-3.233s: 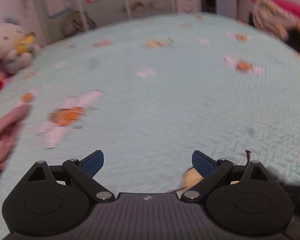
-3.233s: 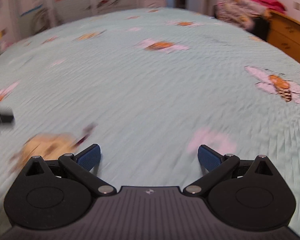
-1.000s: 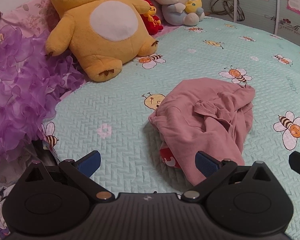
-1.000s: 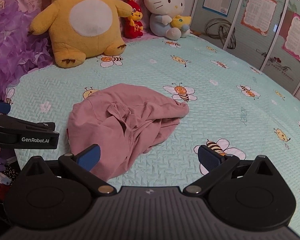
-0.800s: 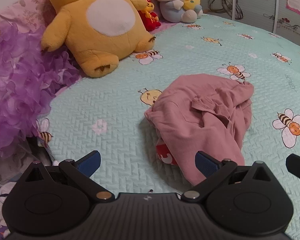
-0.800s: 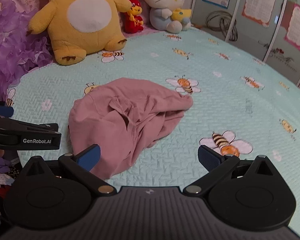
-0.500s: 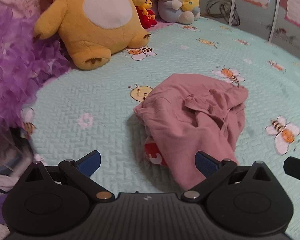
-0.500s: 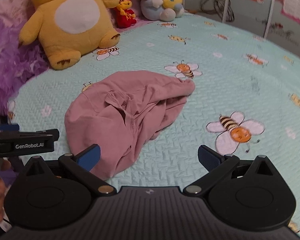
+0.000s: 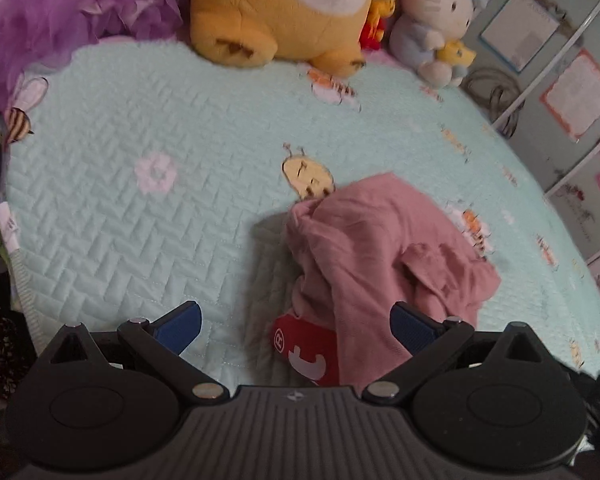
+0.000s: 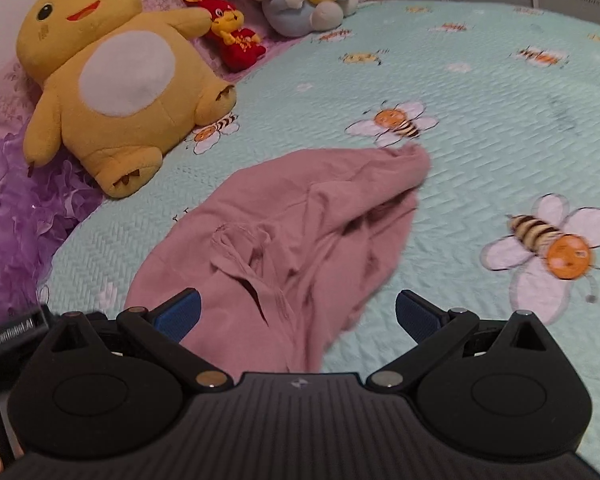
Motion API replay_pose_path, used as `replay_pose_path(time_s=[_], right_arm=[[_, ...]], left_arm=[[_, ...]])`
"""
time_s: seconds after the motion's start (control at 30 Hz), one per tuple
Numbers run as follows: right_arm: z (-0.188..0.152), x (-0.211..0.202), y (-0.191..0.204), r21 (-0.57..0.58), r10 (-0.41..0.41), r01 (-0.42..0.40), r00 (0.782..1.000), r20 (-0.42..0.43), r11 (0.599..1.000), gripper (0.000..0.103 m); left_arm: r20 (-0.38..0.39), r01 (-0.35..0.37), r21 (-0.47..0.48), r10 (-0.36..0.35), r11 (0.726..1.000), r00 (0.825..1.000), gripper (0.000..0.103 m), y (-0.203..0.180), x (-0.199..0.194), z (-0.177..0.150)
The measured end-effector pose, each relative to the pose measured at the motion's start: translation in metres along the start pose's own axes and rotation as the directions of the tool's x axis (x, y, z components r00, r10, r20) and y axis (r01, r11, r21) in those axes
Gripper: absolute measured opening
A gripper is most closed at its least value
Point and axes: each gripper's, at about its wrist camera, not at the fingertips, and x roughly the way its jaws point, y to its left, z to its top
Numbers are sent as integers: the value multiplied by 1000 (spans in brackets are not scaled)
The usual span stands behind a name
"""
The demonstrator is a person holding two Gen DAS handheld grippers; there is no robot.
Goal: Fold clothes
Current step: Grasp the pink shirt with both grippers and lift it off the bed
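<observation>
Basically, crumpled pink garment (image 10: pixel 300 240) lay lengthwise toward the bee print (image 10: pixel 396 122); left gripper (image 9: pixel 296 320) and right gripper (image 10: pixel 298 312) gaped wide, empty.

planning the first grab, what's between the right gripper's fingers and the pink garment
Nothing. In the right wrist view the right gripper is open, and the crumpled pink garment already reaches between its fingers, lying on the bee-print bedspread.
</observation>
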Motion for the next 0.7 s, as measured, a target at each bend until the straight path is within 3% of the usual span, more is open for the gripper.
replay_pose_path(time_s=[0.27, 0.37, 0.43, 0.5, 0.53, 0.57, 0.6, 0.63, 0.67, 0.7], right_arm=[[7, 68, 24, -48, 9, -13, 997, -80, 999, 102], [1, 79, 25, -66, -1, -5, 996, -90, 998, 97], [-2, 71, 18, -46, 17, -20, 997, -71, 999, 81], [-6, 63, 11, -26, 35, -36, 998, -50, 999, 59], [-8, 59, 8, -17, 44, -45, 998, -40, 999, 51], [-9, 55, 5, -7, 53, -53, 998, -30, 999, 32], [-11, 52, 2, 2, 61, -61, 998, -19, 998, 19], [-13, 48, -2, 11, 70, -70, 998, -9, 998, 18], [-15, 44, -5, 21, 78, -78, 997, 2, 997, 8], [-16, 40, -8, 30, 86, -87, 996, 13, 996, 8]], left_arm=[[-27, 0, 0, 0, 1000, 1000, 103, -7, 42, 11], [-64, -20, 42, 23, 999, 998, 92, -10, 63, 12], [-80, 11, 29, -8, 1000, 997, 83, -7, 68, 9], [-69, 80, -9, -81, 997, 994, 55, -2, 66, 6], [-65, 106, -3, -106, 994, 992, 48, -3, 63, 5], [-62, 129, 10, -129, 992, 990, 34, -5, 60, 4], [-56, 144, 36, -142, 989, 988, 22, -9, 56, 3], [-42, 156, 67, -153, 986, 987, 16, -14, 49, 0], [-25, 166, 97, -165, 981, 986, 12, -20, 41, -2], [-5, 176, 129, -177, 976, 984, 10, -26, 32, -5]])
